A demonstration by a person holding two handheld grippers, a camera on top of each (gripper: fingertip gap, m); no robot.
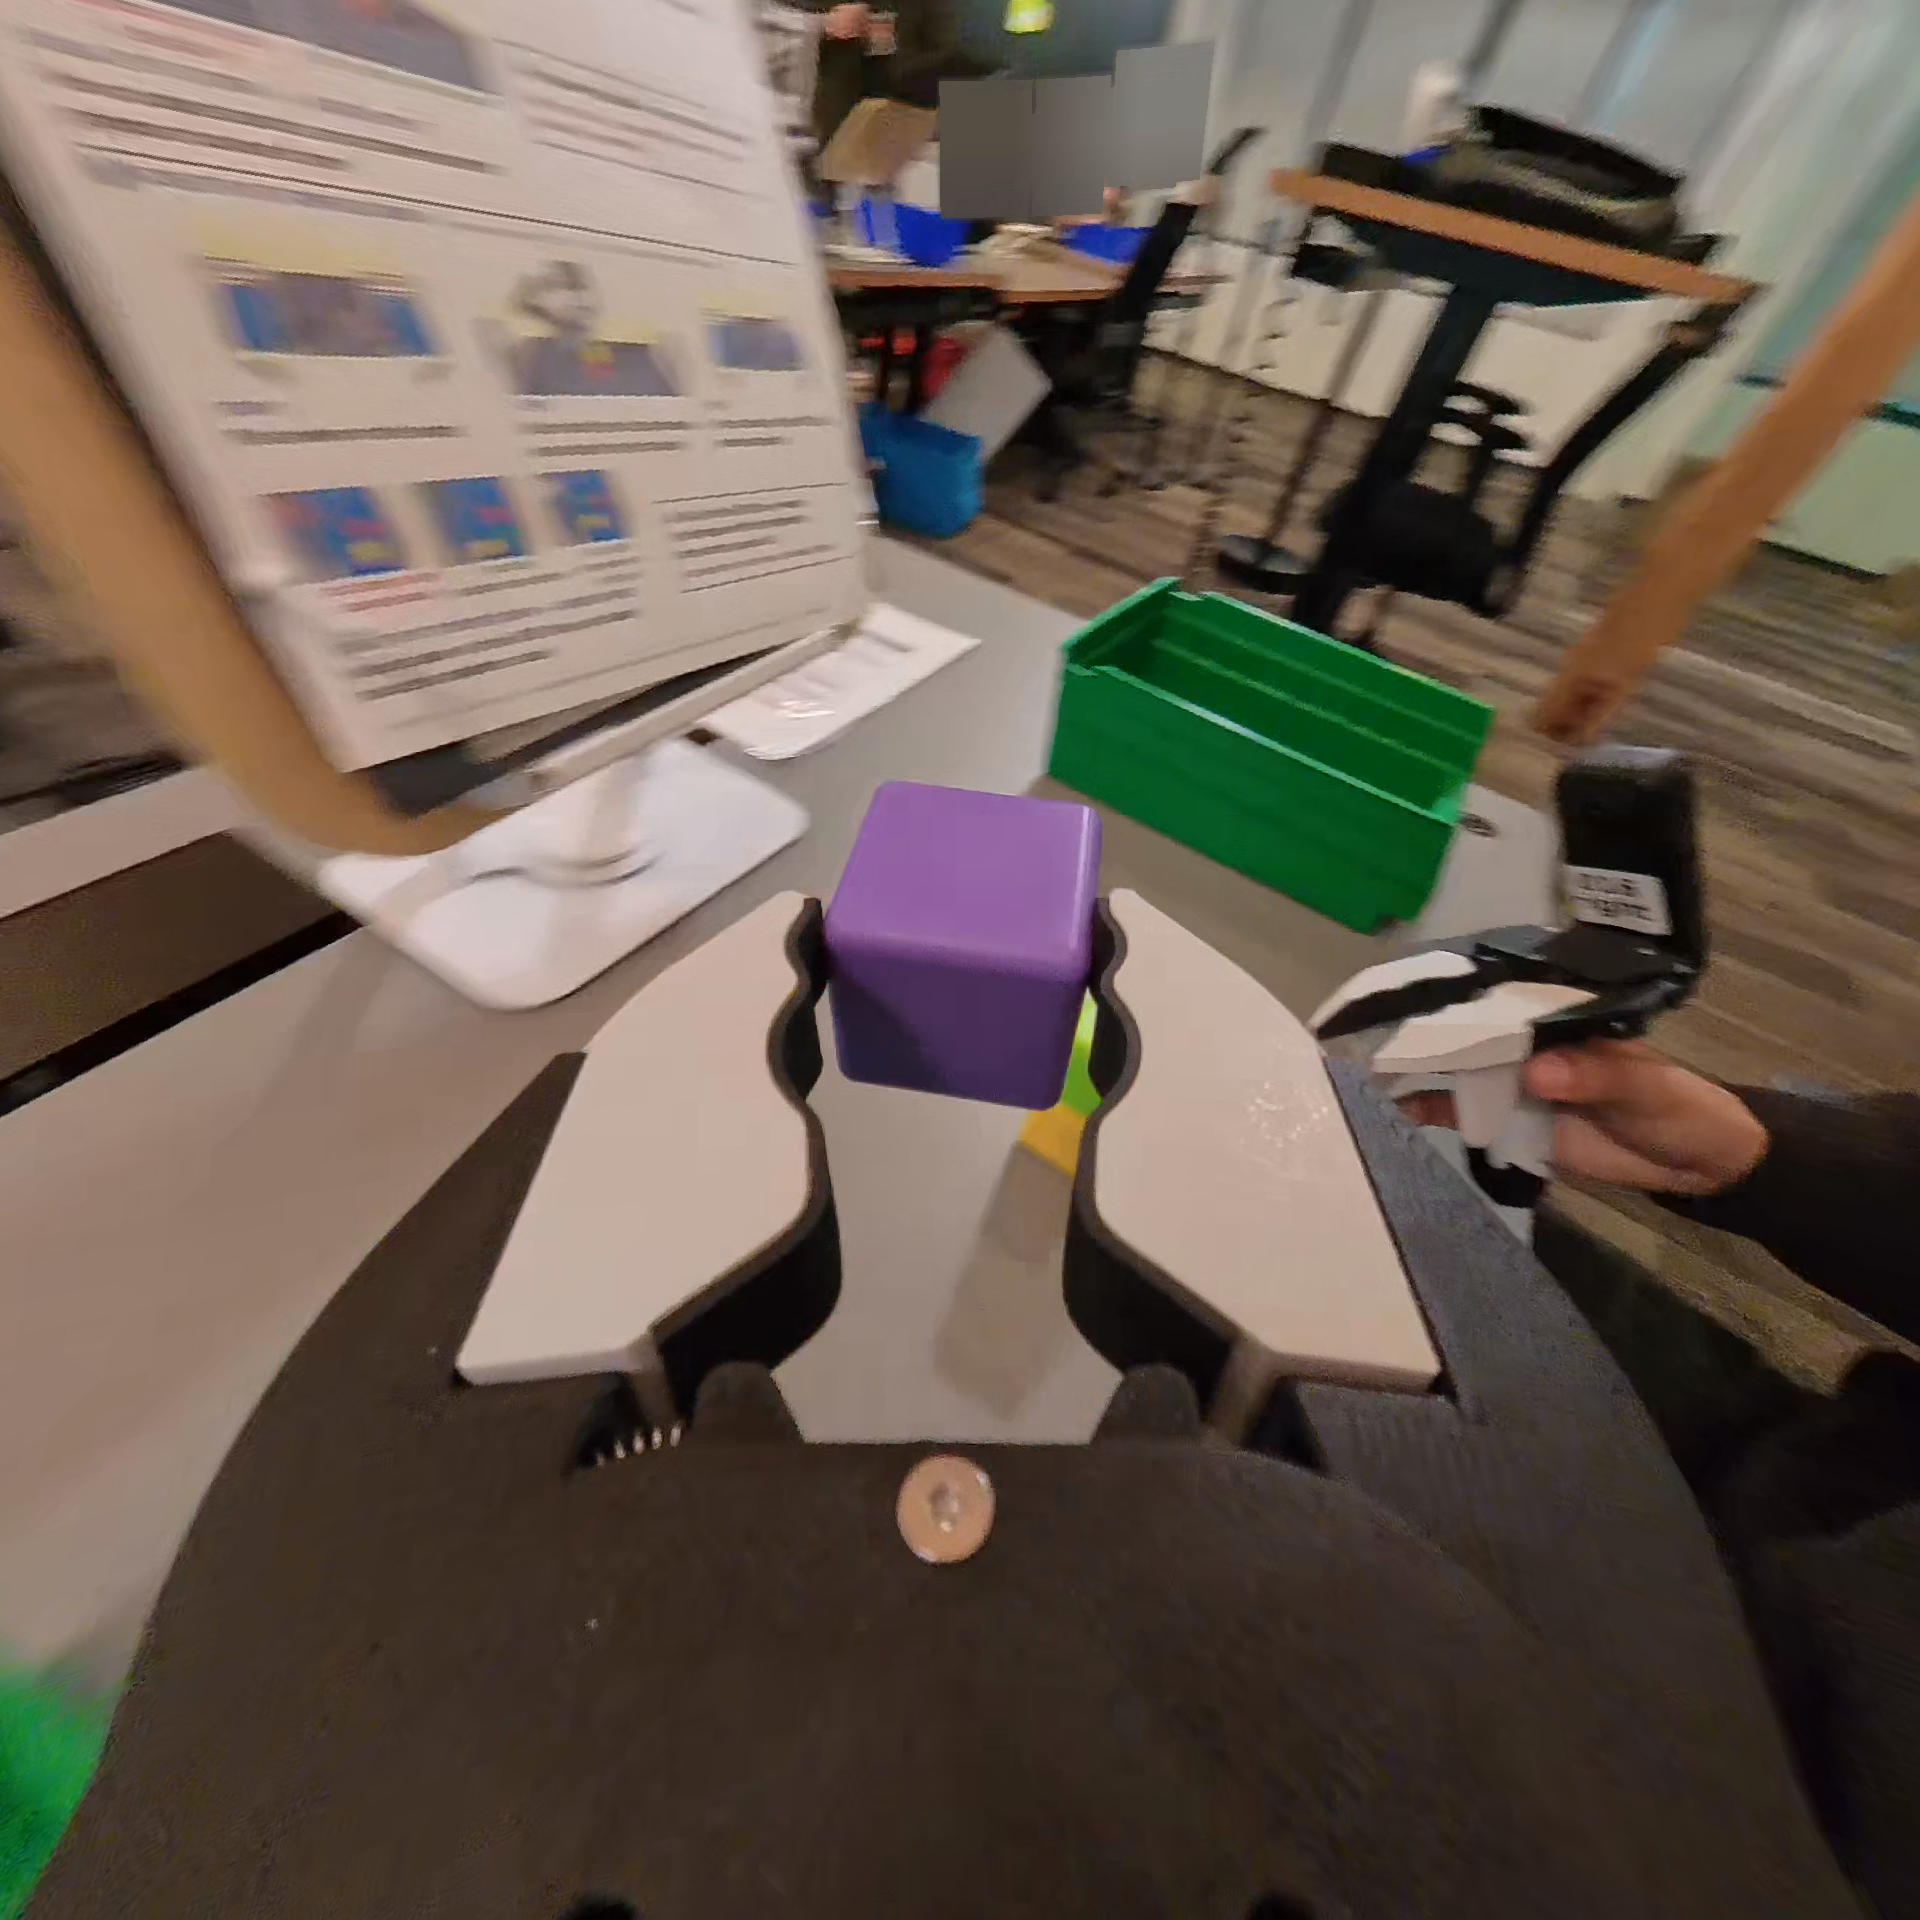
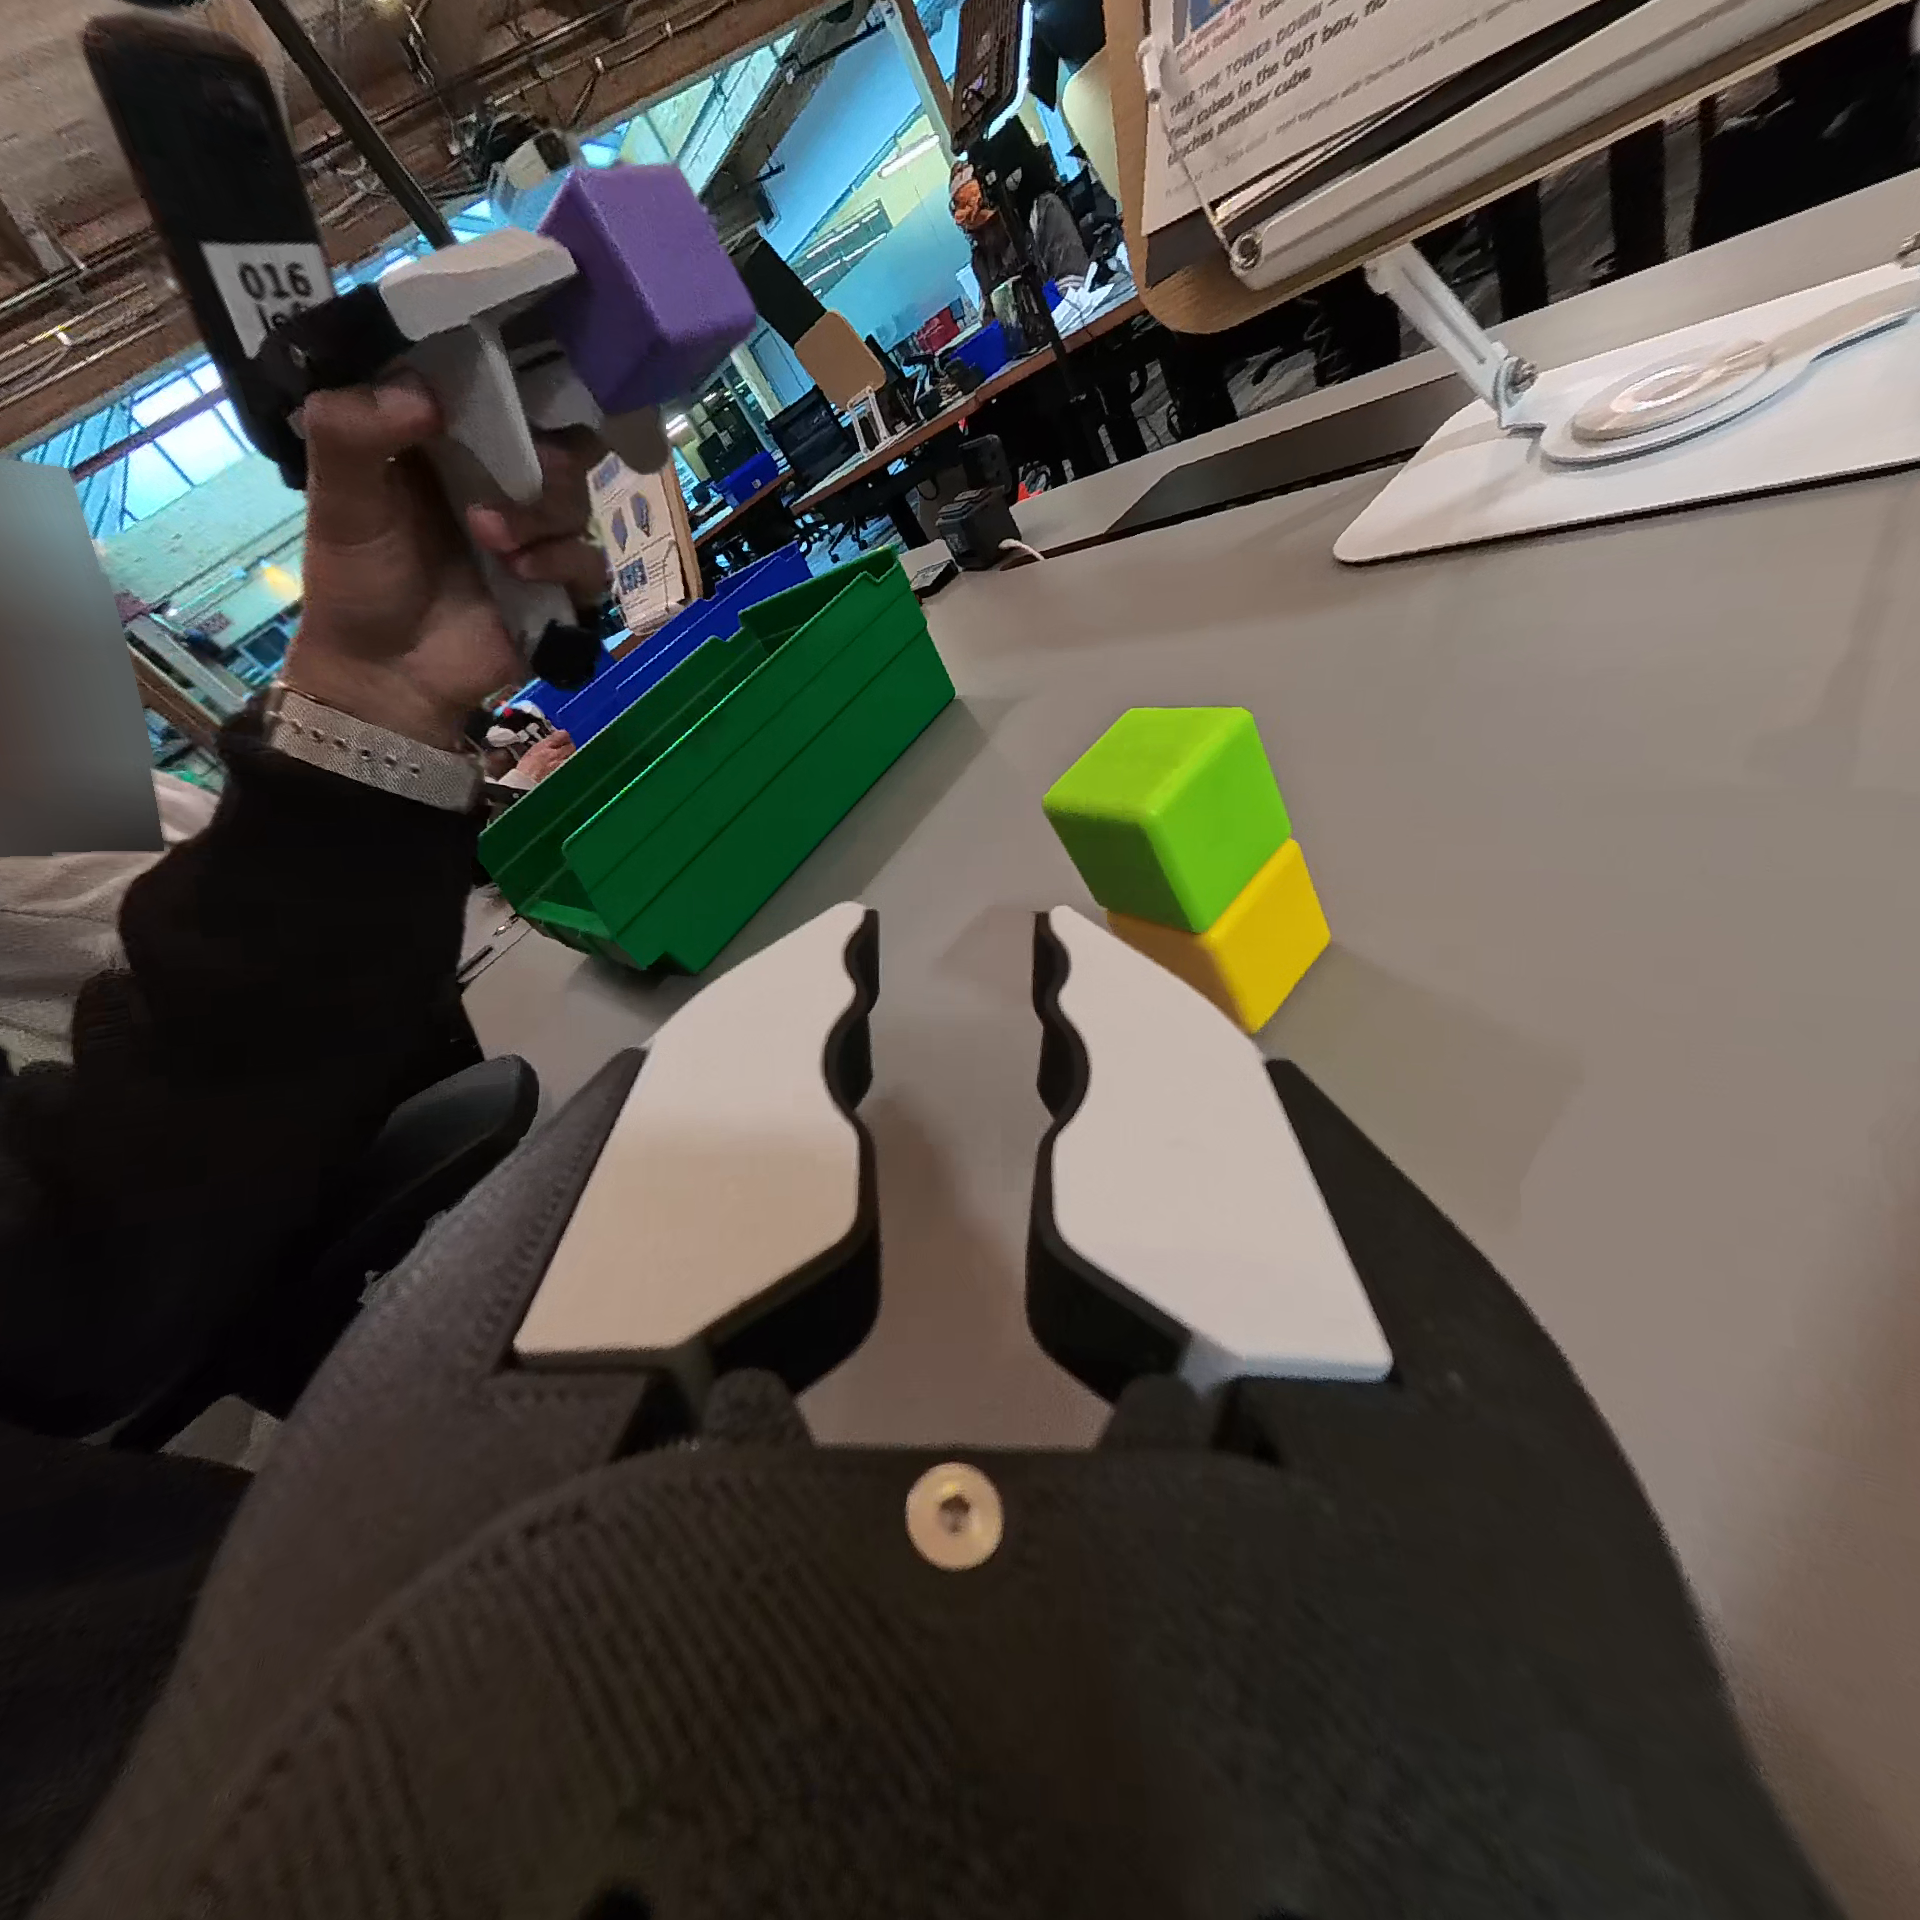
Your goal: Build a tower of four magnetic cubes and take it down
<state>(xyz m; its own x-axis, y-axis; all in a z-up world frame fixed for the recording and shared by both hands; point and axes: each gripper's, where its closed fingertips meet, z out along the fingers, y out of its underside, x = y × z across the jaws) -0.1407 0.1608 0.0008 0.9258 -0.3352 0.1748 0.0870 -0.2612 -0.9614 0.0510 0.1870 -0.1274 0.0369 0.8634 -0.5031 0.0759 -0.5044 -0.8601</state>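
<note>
Left tool (image 1: 961, 961): clenched on the purple cube (image 1: 961, 940), side faces pinched; judged rigid, light, smooth.
Right tool (image 2: 956, 961): released, empty; green cube (image 2: 1169, 810) atop yellow cube (image 2: 1242, 951) just beside its right finger.

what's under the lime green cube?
The lime green cube sits on a yellow cube, itself on the grey table. Their contact faces are hidden.

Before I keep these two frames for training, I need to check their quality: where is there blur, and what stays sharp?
Left wrist view: the poster board and room behind smear with motion blur, while the purple cube in the left gripper is crisp. Right wrist view: the green cube on the yellow cube is sharp, the raised purple cube slightly soft; wide-angle bending at both edges.
</note>
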